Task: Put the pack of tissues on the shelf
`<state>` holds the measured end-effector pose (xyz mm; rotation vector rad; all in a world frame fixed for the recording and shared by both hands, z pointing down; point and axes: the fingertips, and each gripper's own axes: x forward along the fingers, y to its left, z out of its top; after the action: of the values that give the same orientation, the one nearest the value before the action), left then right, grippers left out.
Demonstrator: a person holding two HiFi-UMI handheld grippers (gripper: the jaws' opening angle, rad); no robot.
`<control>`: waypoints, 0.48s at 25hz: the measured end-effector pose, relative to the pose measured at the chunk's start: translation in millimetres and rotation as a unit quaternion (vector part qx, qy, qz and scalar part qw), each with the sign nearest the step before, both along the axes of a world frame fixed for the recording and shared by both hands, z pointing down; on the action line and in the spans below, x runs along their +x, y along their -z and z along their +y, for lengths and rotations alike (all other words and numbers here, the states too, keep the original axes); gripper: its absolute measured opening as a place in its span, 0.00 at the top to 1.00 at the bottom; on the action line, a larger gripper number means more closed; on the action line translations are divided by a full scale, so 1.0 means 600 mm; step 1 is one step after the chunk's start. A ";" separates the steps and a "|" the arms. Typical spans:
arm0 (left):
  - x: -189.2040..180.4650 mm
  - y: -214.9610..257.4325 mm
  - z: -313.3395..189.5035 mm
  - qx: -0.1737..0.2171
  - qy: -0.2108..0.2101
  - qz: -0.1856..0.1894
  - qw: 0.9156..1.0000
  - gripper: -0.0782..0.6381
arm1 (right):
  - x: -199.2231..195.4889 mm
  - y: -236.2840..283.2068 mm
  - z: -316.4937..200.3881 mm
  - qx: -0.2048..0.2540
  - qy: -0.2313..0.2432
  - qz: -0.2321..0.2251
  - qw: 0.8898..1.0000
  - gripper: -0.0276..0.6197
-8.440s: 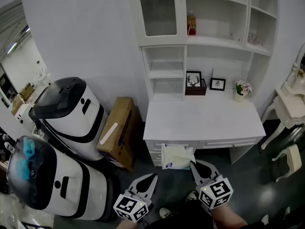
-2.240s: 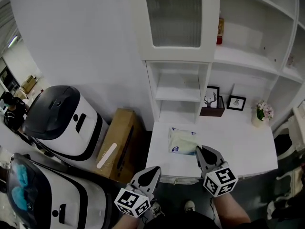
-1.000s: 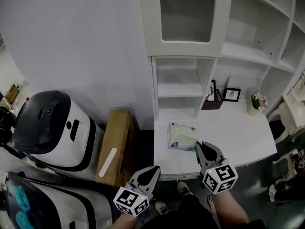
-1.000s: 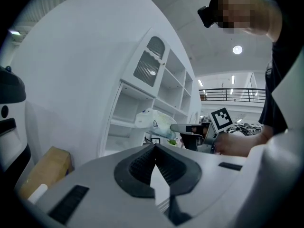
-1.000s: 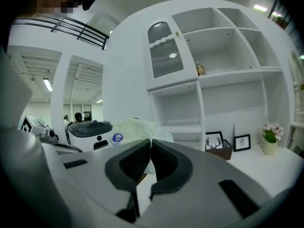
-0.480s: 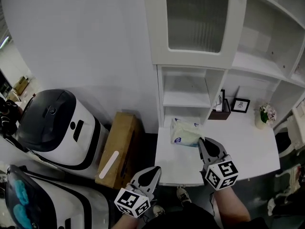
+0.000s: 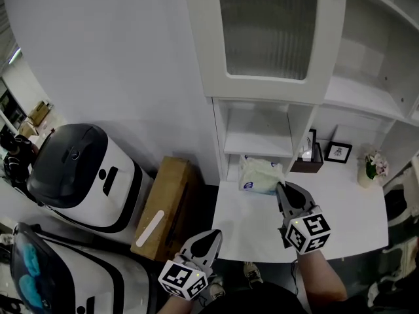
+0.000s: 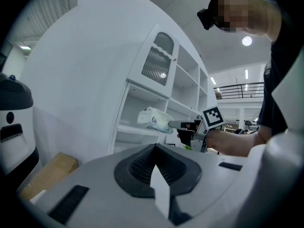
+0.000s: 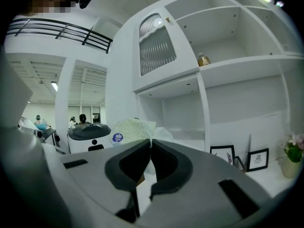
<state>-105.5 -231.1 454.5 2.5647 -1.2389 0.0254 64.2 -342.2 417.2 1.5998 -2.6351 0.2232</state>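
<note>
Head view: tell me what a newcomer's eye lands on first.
The pack of tissues stands out first, pinched in the right gripper and held in front of the low open compartments of the white shelf unit. Next come the big white-and-black machines on the floor at left, with a cardboard box between them and the desk. The left gripper hangs low, shut and empty.

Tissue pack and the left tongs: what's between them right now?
Only bare white desk top lies between the left tongs and the tissue pack, which the right tongs grip; the head view shows it.

Tissue pack apparently half hidden.
</note>
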 end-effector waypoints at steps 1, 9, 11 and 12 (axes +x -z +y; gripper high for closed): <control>0.002 -0.001 -0.005 0.000 0.004 -0.001 1.000 0.89 | 0.002 -0.001 -0.009 0.000 0.002 0.000 1.000 0.95; 0.023 -0.003 -0.042 -0.003 0.034 -0.006 0.999 0.89 | 0.025 -0.012 -0.080 -0.006 0.019 0.000 1.000 0.95; 0.024 -0.006 -0.050 -0.006 0.044 -0.006 0.999 0.89 | 0.033 -0.014 -0.099 -0.006 0.019 0.001 1.000 0.95; 0.024 -0.008 -0.053 -0.007 0.049 -0.007 0.999 0.89 | 0.036 -0.016 -0.108 -0.006 0.019 0.001 1.000 0.95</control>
<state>-91.3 -263.1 459.2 2.4917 -1.3632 0.0310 85.8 -407.1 426.6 1.5434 -2.6544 0.2363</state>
